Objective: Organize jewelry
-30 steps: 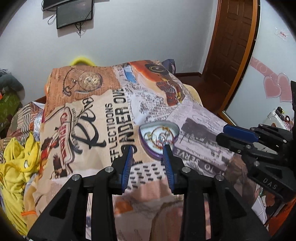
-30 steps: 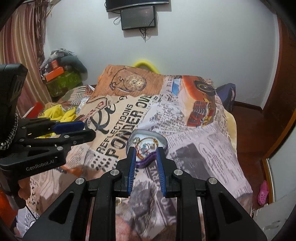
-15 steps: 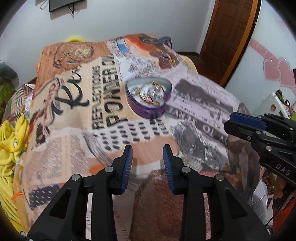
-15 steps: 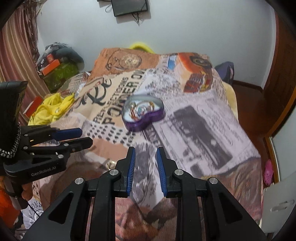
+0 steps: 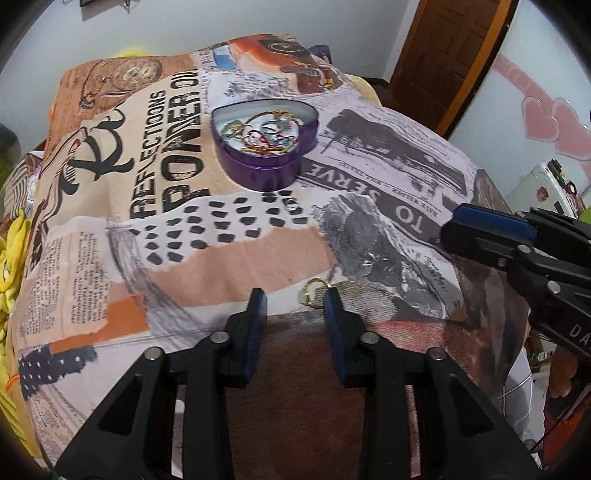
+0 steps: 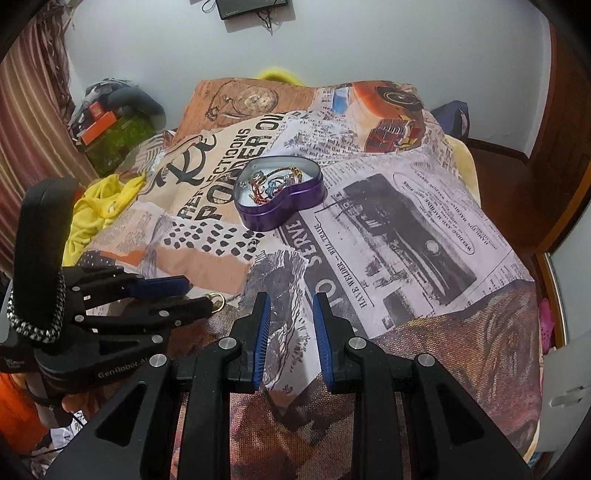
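Left hand-held gripper [image 5: 293,299]: open wide, empty, low over the near edge of the bed, with a gold ring [image 5: 314,291] lying on the bedspread between the fingertips, close against the right one. Right hand-held gripper [image 6: 290,306]: likewise parted and empty, just right of the left one, above the grey newsprint part of the bedspread [image 6: 406,229].

Farther out, mid-bed: a purple heart-shaped tin [image 5: 264,142], lid off, sitting flat on the bedspread, with a tangle of gold and coloured jewelry [image 5: 266,131] inside. Well apart from both grippers.

Bedspread printed as a collage: large black lettering, a pocket watch at the far left, an orange vintage car at the far right, black dots nearer.

Around the bed: yellow cloth [image 6: 96,210] bunched at the left edge, a pile of things [image 6: 114,118] in the far left corner beside a striped curtain [image 6: 33,122], white wall behind with a dark screen [image 6: 251,7] mounted high, wooden door [image 5: 450,55] at the far right, pink hearts [image 5: 550,122] on the right wall.
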